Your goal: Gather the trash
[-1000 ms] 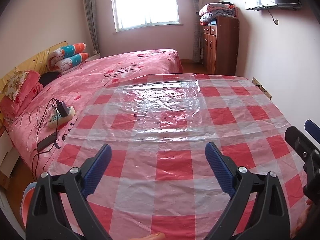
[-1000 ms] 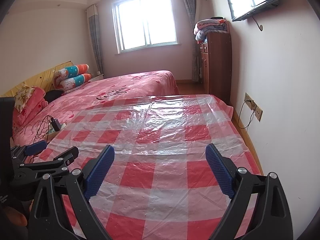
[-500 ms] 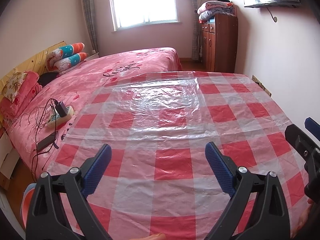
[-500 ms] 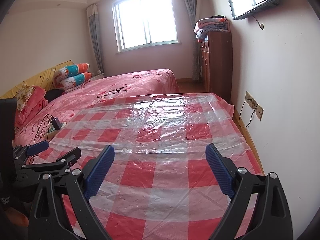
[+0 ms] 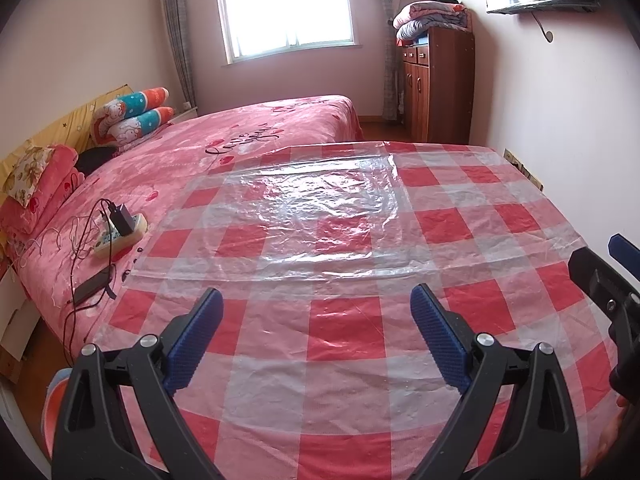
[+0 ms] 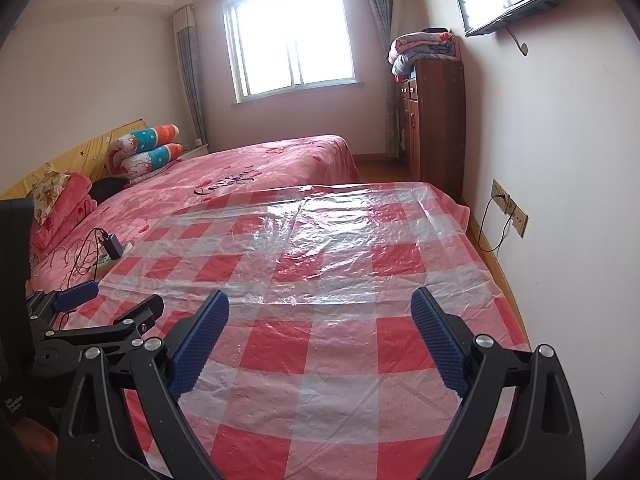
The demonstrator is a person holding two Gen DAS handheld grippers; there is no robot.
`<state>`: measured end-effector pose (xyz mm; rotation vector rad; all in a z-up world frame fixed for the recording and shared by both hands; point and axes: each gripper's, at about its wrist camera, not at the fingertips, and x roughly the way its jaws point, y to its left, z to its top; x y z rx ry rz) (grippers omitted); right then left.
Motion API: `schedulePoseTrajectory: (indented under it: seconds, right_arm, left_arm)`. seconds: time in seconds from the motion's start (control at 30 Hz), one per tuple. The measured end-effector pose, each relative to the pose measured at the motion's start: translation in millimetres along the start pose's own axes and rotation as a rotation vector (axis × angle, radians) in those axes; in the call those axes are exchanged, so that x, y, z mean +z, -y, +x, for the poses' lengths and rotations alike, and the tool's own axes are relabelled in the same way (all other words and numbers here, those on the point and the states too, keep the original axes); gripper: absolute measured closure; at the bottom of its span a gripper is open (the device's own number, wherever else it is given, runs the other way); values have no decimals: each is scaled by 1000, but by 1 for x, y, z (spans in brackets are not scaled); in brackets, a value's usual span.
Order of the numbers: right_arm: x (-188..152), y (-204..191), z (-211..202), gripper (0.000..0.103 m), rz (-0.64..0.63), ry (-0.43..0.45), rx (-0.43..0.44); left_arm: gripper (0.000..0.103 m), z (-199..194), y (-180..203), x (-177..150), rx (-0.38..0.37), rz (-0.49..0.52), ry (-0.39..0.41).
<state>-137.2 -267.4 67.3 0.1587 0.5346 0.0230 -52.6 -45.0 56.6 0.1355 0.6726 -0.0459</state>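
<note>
Both grippers held side by side over a checked sheet, jaws wide and empty

The left gripper [image 5: 316, 336] angles down toward the red-and-white checked plastic sheet [image 5: 344, 320] covering the near surface, its blue pads [image 5: 192, 340] spread far apart with nothing between them; the right gripper [image 6: 320, 336] is tilted down the same way beside it, jaws equally wide and bare, and each one shows at the edge of the other's view. A clear plastic film [image 5: 308, 216] lies flat on the sheet ahead of both. No piece of trash can be made out on the sheet in either view. On the pink bed [image 5: 240, 140] to the left lie a power strip [image 5: 120, 236] with a charger, cables and a dark phone [image 5: 92, 288]
</note>
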Motion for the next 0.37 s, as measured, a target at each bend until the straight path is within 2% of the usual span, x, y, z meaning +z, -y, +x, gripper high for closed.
schedulePoseTrajectory:
  seconds: [0.37]
  right_arm:
    - [-9, 11, 42, 8, 49, -190, -25]
  left_arm:
    - [8, 47, 4, -15, -53, -14, -187]
